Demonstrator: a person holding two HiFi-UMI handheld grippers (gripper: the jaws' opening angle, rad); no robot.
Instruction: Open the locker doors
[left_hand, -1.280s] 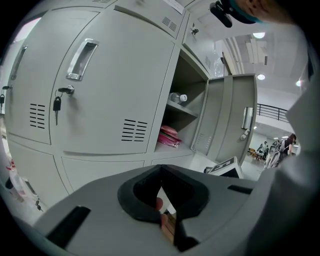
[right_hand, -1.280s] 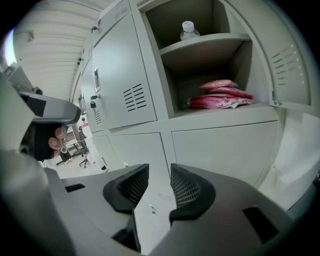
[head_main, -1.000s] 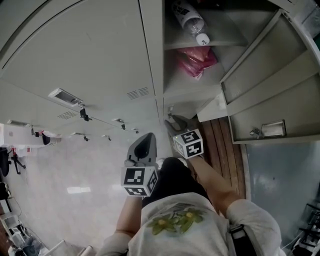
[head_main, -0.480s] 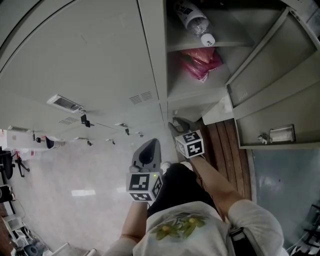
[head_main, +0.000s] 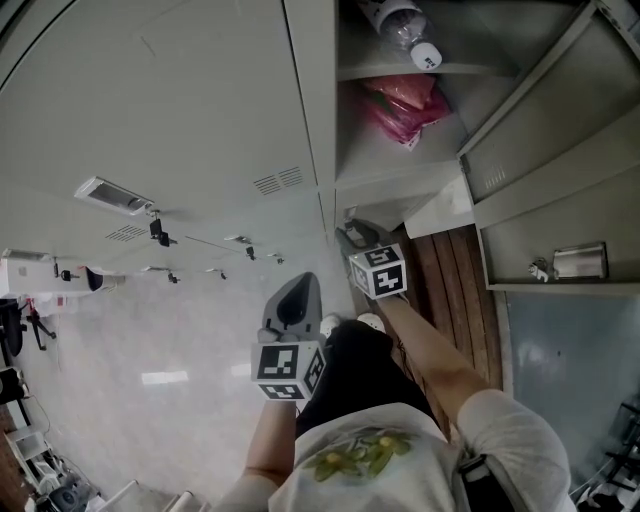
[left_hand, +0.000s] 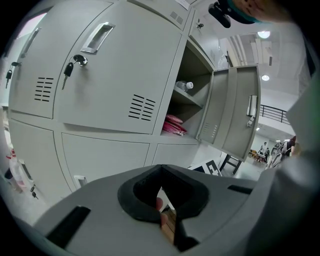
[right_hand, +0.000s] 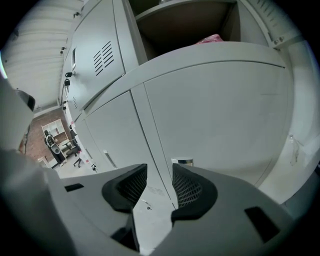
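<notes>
The grey lockers fill the views. One upper locker stands open, its door (head_main: 545, 150) swung out to the right, with a water bottle (head_main: 405, 25) and a pink bag (head_main: 400, 105) on its shelves. The upper door (head_main: 180, 110) to its left is closed, with a recessed handle (head_main: 112, 192) and a key (head_main: 157, 232). My right gripper (head_main: 348, 234) is open and empty, low in front of the closed lower doors (right_hand: 210, 115), with a small metal handle (right_hand: 185, 161) just beyond its jaws. My left gripper (head_main: 293, 288) hangs back, shut and empty.
Wooden slats (head_main: 445, 280) run along the floor under the open door. The open door's handle (head_main: 575, 260) sticks out at the right. A row of further lockers with keys (head_main: 245, 248) extends leftwards. The person's shoes (head_main: 345, 325) are near the locker base.
The head view has shifted slightly. My right gripper has edged a little closer to the base of the lockers. The left gripper has barely moved.
</notes>
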